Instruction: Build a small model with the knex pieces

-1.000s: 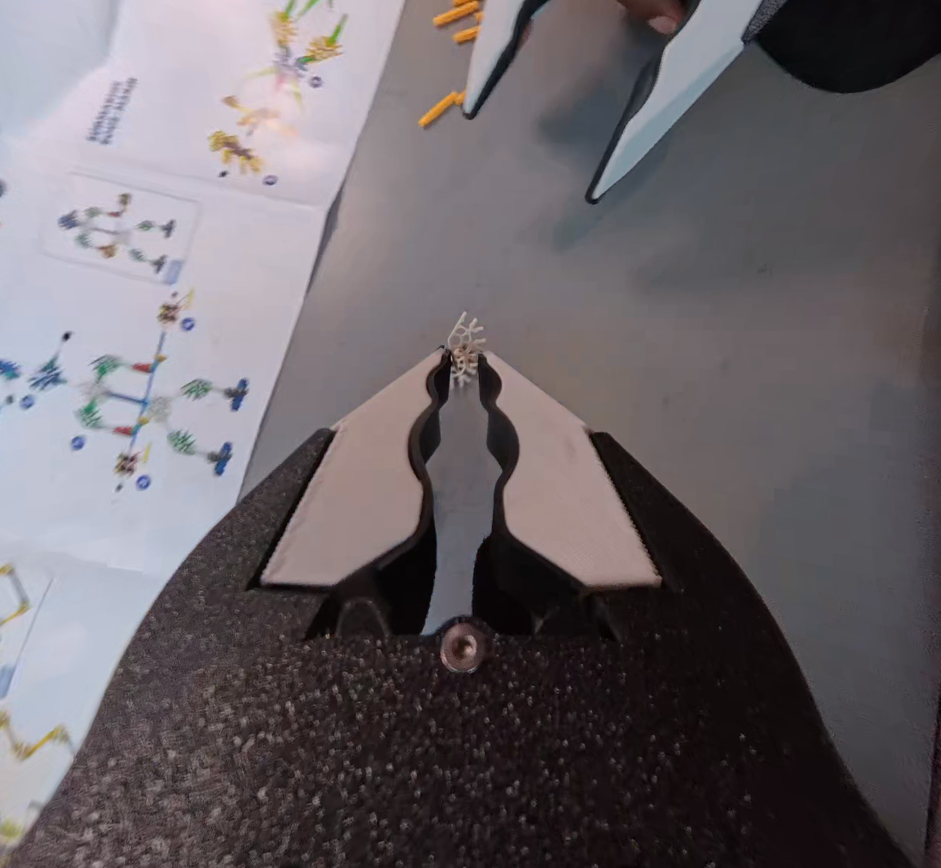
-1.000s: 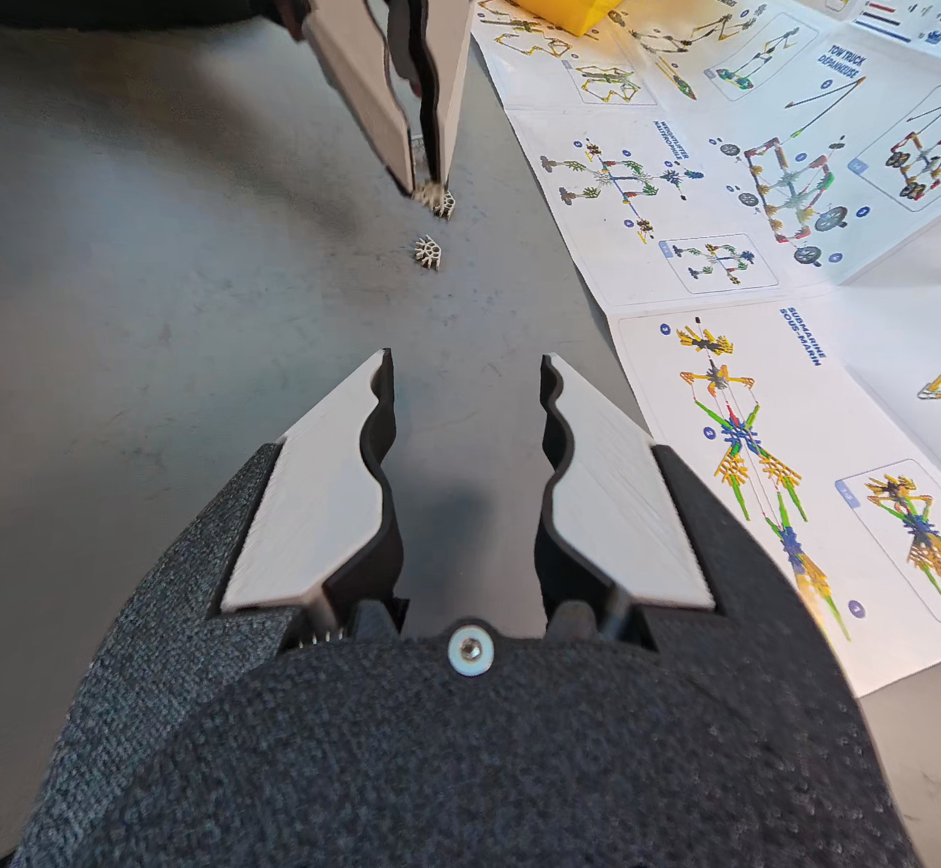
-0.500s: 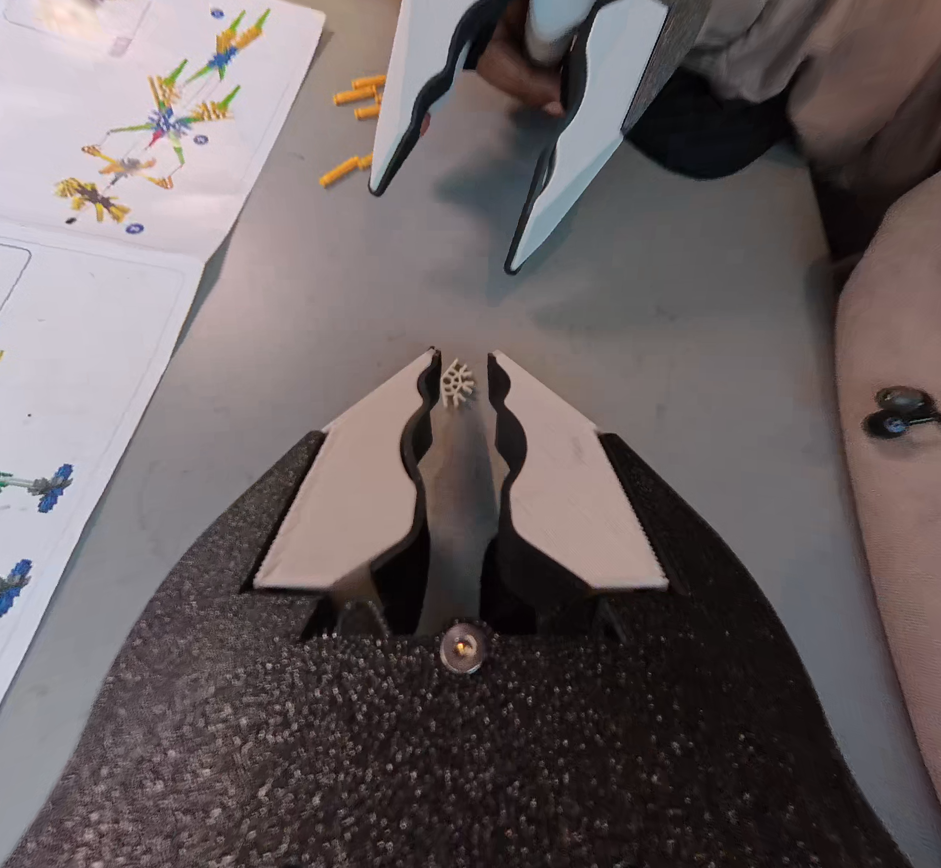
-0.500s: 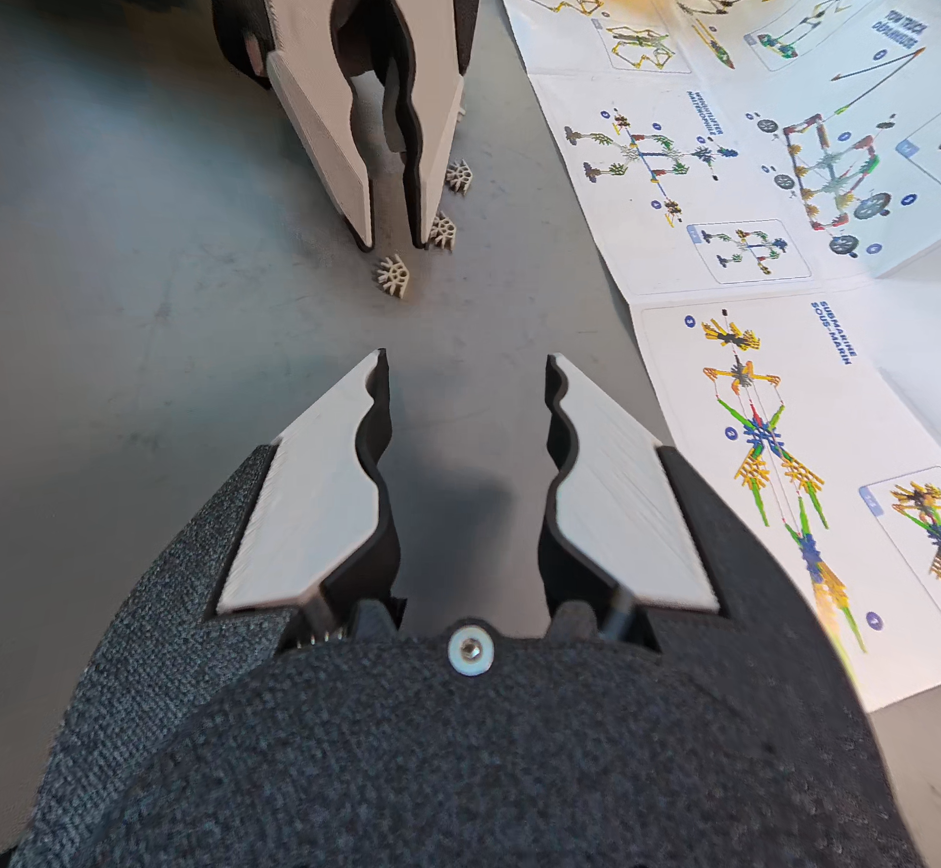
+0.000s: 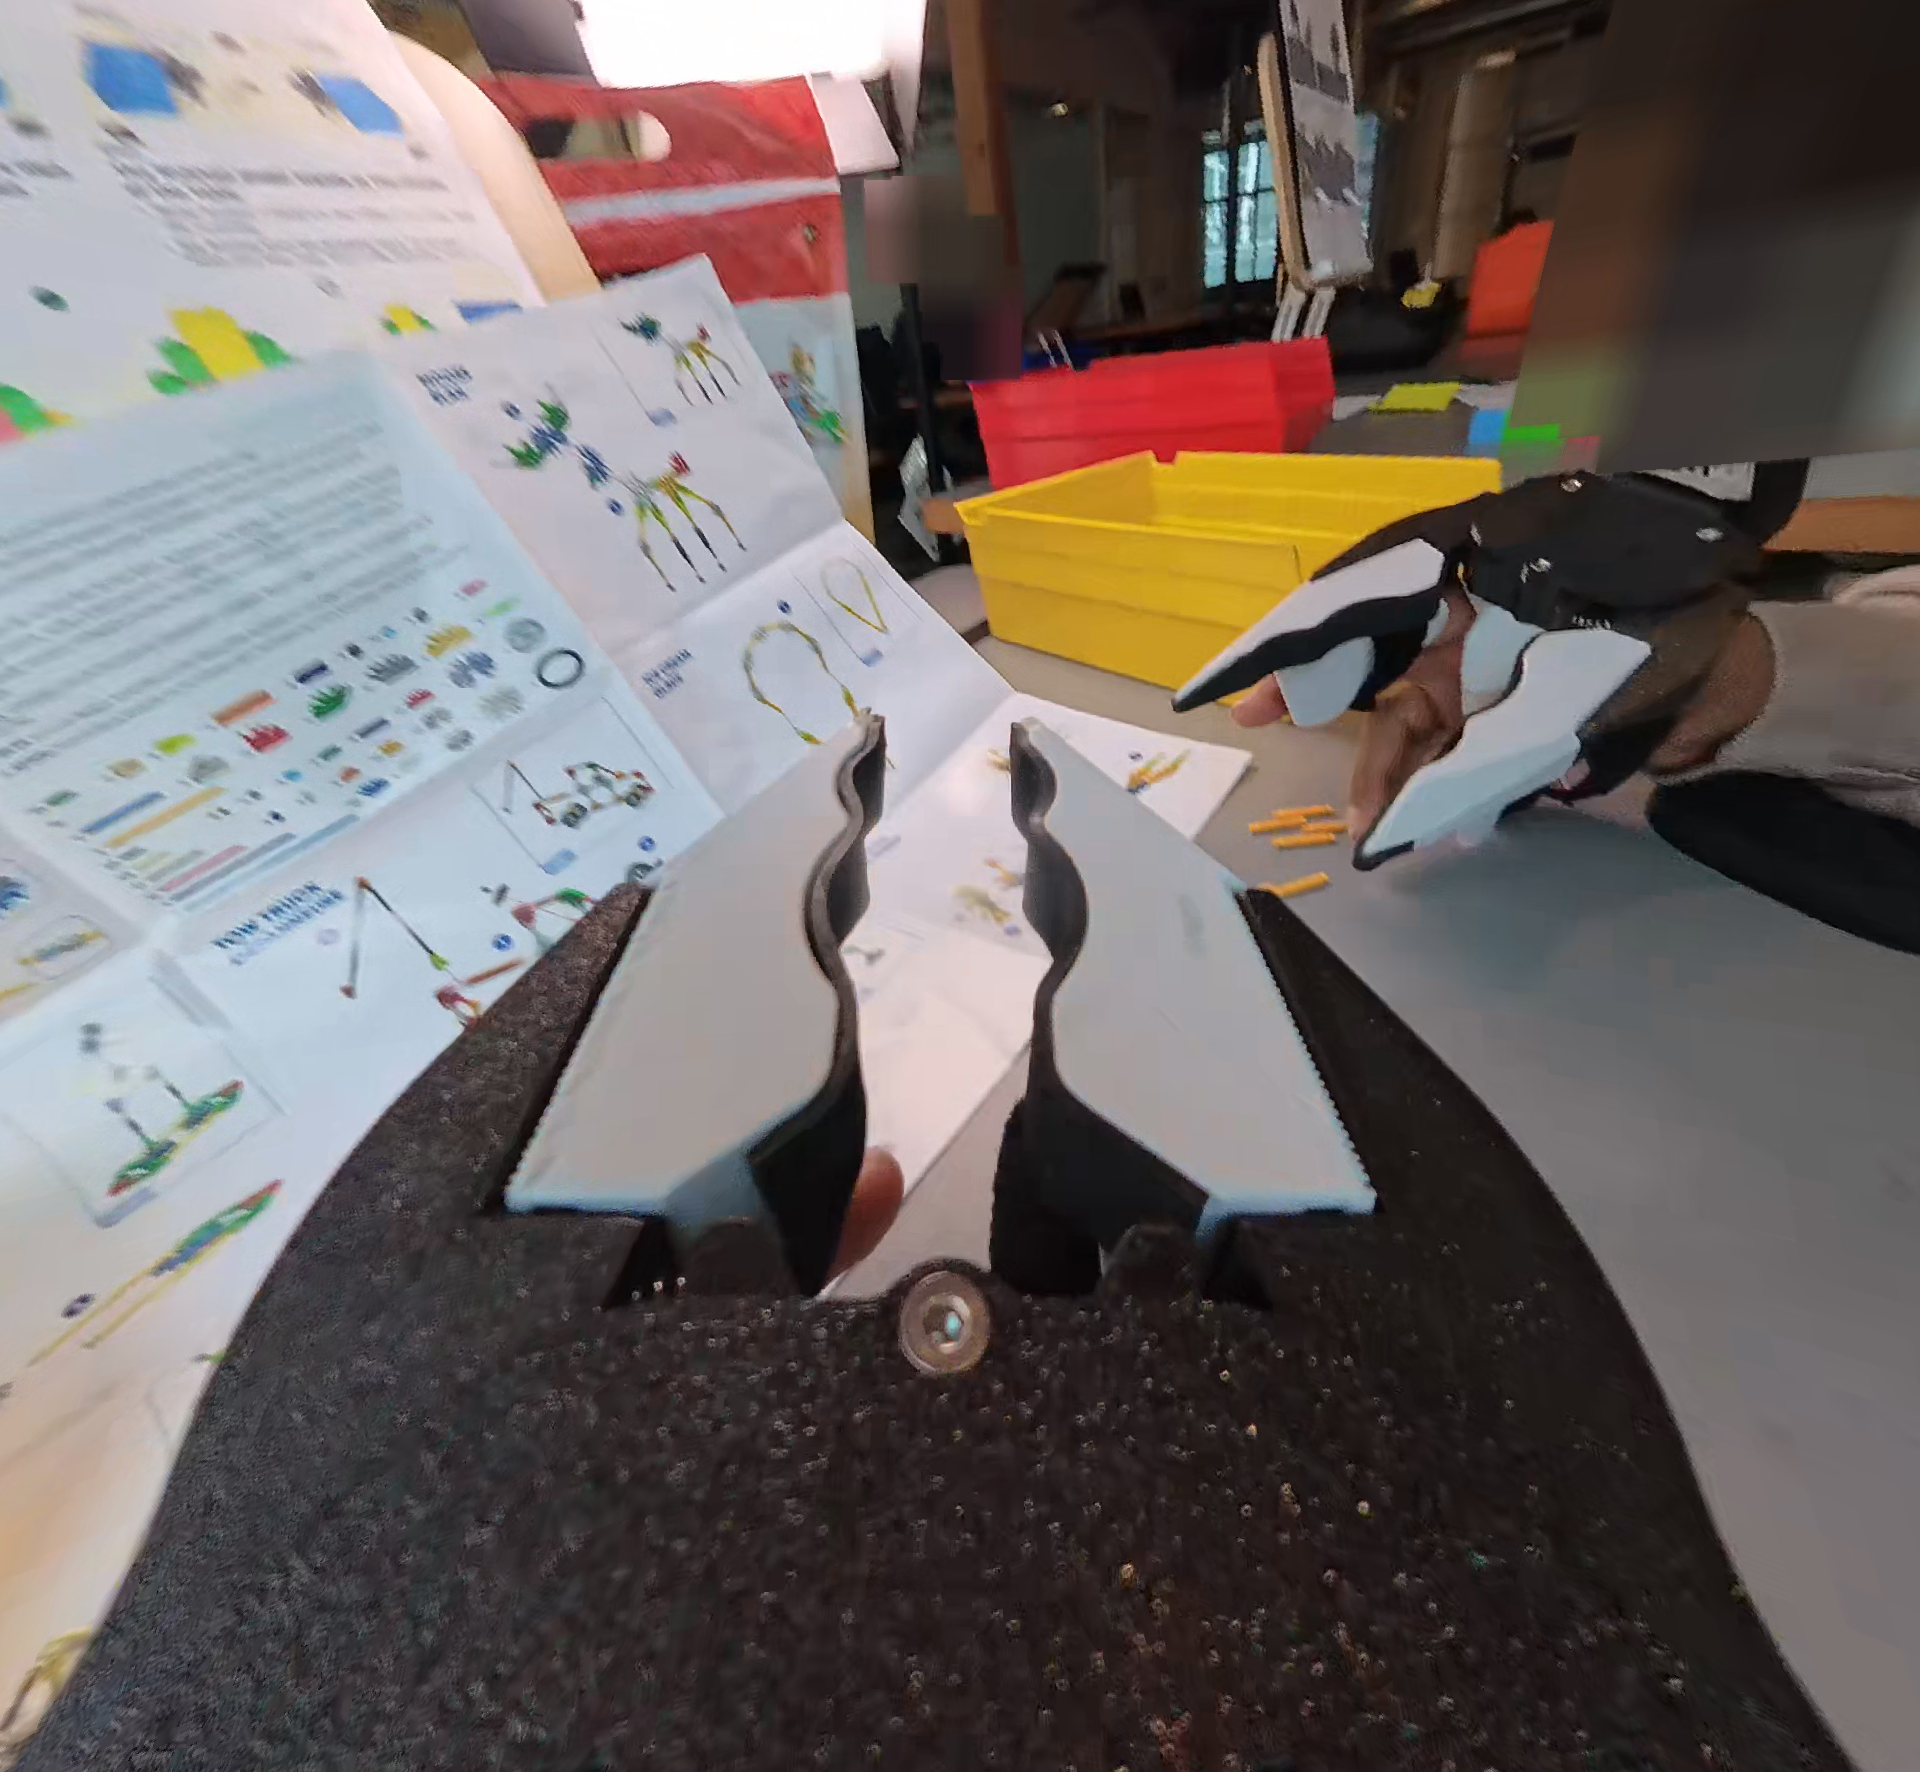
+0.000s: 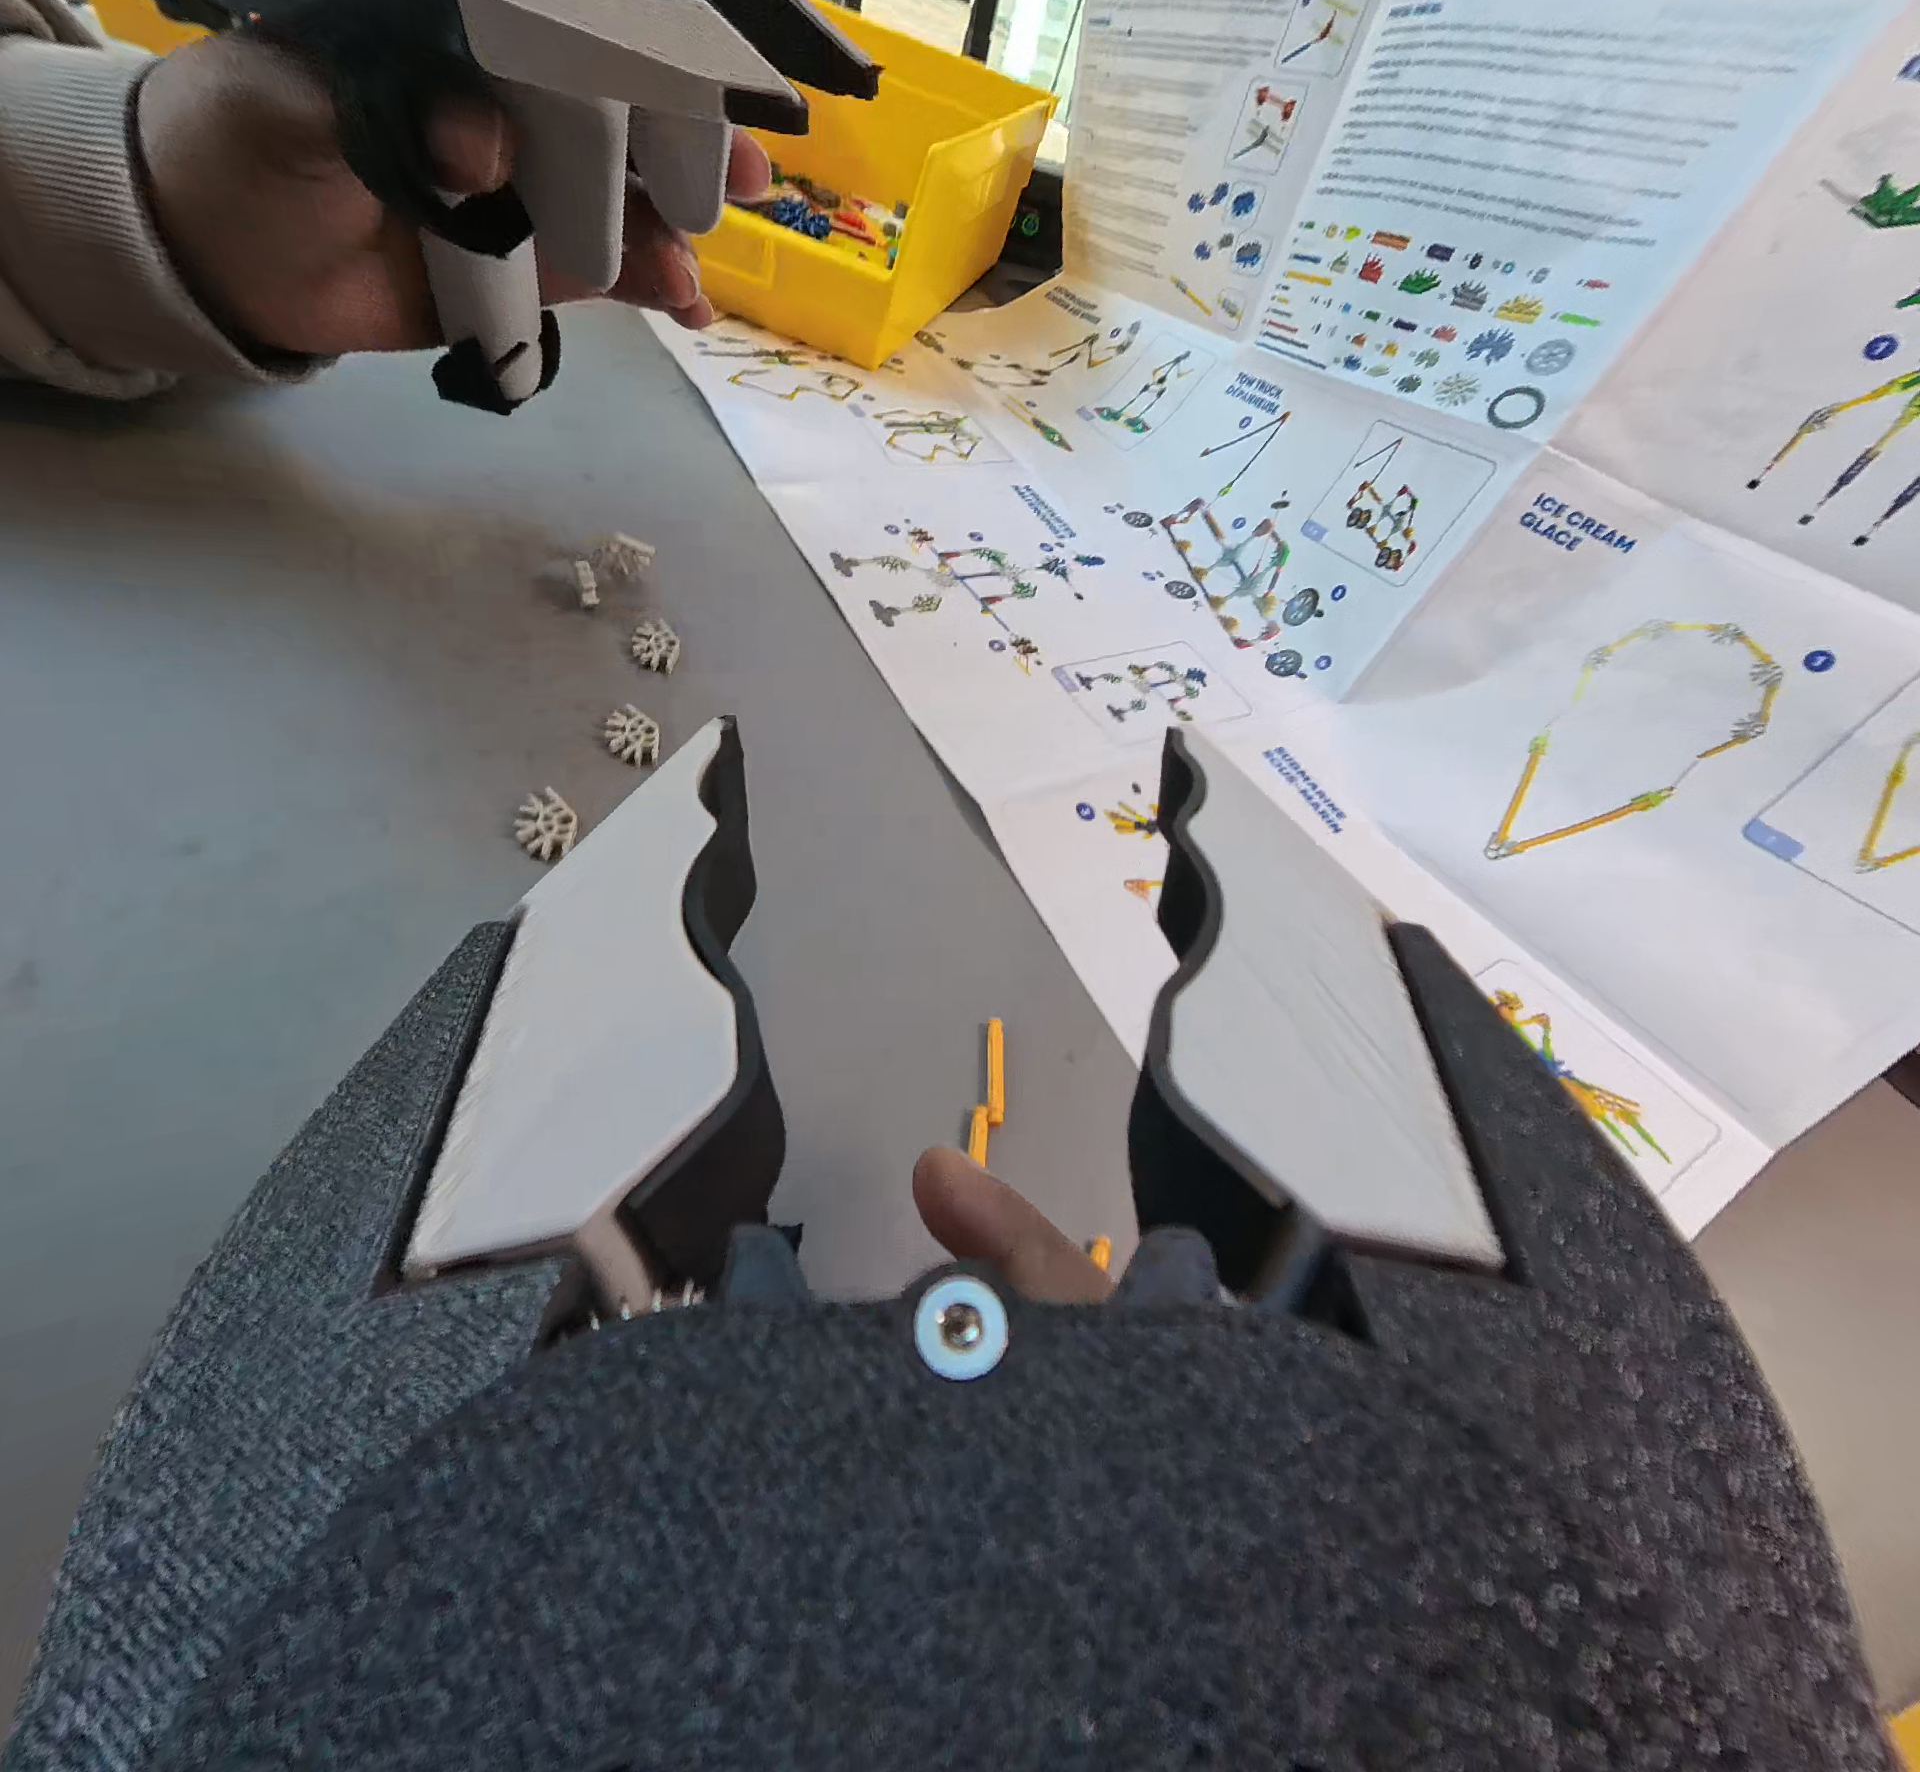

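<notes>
Grey table [image 6: 260, 683] bears white connectors [image 6: 632, 735]; both hand-held grippers [image 5: 945, 746] [image 6: 945, 746] gape, empty.

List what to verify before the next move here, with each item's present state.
1. Left tool empty: ok, jaws apart, nothing between them.
2. Right tool empty: ok, jaws wide apart.
3. White connectors free: ok, they lie in a loose row on the grey table, touching neither tool.
4. Yellow rods reachable: ok, they lie on the table under the right tool's gap.
5. Yellow bin contents usable: cannot tell, only a heap of small coloured parts shows.
6. Left wrist view sharp: not ok, the instruction sheet is blurred.
</notes>
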{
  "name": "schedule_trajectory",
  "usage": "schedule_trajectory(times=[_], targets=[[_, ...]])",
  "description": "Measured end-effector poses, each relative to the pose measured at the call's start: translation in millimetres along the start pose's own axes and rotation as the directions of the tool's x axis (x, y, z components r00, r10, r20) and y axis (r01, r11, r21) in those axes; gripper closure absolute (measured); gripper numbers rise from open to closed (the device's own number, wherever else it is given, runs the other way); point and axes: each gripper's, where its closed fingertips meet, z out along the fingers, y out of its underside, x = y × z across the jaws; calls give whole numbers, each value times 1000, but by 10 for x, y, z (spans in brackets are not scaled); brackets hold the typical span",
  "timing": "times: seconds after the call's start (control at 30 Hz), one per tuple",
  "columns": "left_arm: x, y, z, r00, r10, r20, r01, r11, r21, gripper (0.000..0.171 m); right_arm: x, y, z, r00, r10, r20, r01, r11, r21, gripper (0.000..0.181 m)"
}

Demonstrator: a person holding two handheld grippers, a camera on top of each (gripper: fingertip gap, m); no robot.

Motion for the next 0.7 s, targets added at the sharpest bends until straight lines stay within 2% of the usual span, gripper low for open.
schedule_trajectory(times=[0.1, 0.2, 0.27, 0.33, 0.4, 0.47, 0.6, 0.7], targets=[[-201, -228, -9, 997, 40, 68, -46, 994, 97, 135, 55, -184, 149, 999, 40, 10, -40, 997, 63, 101], [-323, -260, 23, 998, -49, 39, 45, 995, 91, 124, 178, -346, 324, 1000, -5, -11, 6, 997, 72, 105], [-445, -212, 13, 992, -114, 50, 110, 991, 82, 127, 251, -521, 425, 1000, 1, -4, 0, 993, 117, 117], [-596, -77, -31, 983, -157, 97, 154, 987, 42, 142, 320, -657, 509, 999, 43, 4, -43, 983, 176, 126], [-660, 28, -93, 979, -182, 94, 182, 983, 16, 146, 314, -621, 577, 995, 91, 33, -95, 978, 188, 130], [-708, 124, -165, 974, -206, 99, 208, 978, -11, 147, 229, -460, 585, 993, 102, 66, -112, 982, 154, 134], [-708, 233, -206, 957, -277, 85, 281, 959, -43, 147, 119, -310, 426, 994, 68, 83, -77, 991, 107, 141], [-623, 318, -141, 958, -283, 40, 285, 956, -76, 149, 80, -264, 363, 997, 9, 77, -14, 998, 64, 142]])
